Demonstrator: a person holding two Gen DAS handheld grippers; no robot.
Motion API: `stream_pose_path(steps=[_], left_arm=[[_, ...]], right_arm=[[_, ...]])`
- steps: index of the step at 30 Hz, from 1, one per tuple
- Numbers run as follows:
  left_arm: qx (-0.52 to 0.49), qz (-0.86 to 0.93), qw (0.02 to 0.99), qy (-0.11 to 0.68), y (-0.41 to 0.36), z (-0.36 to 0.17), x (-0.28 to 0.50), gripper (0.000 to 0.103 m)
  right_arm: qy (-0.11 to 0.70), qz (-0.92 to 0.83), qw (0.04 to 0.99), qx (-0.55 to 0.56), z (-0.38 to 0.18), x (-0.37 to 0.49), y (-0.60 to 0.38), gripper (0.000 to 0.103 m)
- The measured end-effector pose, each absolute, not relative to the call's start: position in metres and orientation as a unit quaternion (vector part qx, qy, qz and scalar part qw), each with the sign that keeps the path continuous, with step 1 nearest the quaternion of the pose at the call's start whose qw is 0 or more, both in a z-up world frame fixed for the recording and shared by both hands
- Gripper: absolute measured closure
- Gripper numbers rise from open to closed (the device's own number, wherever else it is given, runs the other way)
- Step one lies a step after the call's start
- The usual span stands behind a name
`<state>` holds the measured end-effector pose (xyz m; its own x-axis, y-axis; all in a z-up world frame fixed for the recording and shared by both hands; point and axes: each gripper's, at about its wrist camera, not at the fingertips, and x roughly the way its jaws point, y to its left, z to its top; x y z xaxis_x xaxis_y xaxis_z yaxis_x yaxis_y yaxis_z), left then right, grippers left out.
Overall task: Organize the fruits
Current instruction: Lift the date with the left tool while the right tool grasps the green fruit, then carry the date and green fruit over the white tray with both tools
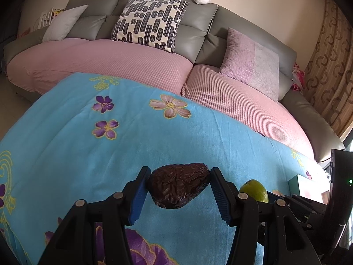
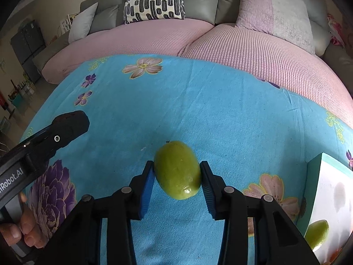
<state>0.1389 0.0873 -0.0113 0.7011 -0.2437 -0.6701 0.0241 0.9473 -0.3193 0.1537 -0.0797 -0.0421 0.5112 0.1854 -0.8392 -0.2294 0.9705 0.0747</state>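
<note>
Between each pair of tongs, one fruit is held over the blue flowered cloth.

Nearest, the left tongs (image 1: 178,185) are closed on a dark wrinkled date (image 1: 178,185), the blue pads pressing its two ends; it looks light, soft and a little sticky, so I judge a gentle squeeze across the middle would mark it least. The right tongs (image 2: 177,174) clamp a green fruit (image 2: 177,170) at its two long sides; its skin is smooth and glossy, probably firm but slippery, so the widest part seems the safest hold. At the bench's (image 2: 198,110) right edge sits a white tray (image 2: 331,198) with another green fruit (image 2: 317,231) in it. Beyond the far edge lies a pink sofa (image 1: 110,66).
</note>
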Motion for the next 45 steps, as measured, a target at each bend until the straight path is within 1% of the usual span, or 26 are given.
stream_pose_path(steps=[11,19,26,33,45], left_arm=[[-0.13,-0.084,0.911,0.383,0.077,0.006,0.119,0.045],[-0.095,-0.109,0.915,0.378,0.051,0.021,0.1,0.045],[-0.067,-0.129,0.913,0.381,0.023,0.026,0.091,0.045],[-0.019,-0.167,0.907,0.387,-0.028,0.024,0.08,0.045],[0.062,-0.281,0.882,0.372,-0.131,0.027,0.04,0.045]], right_arm=[[0.451,0.077,0.889,0.008,0.002,0.1,-0.101,0.06],[0.445,0.033,0.894,0.038,0.008,0.053,-0.136,0.06],[0.435,-0.002,0.898,0.062,0.009,0.03,-0.172,0.06],[0.419,-0.044,0.902,0.091,0.016,0.007,-0.226,0.06],[0.408,-0.131,0.894,0.129,0.022,-0.035,-0.313,0.06]])
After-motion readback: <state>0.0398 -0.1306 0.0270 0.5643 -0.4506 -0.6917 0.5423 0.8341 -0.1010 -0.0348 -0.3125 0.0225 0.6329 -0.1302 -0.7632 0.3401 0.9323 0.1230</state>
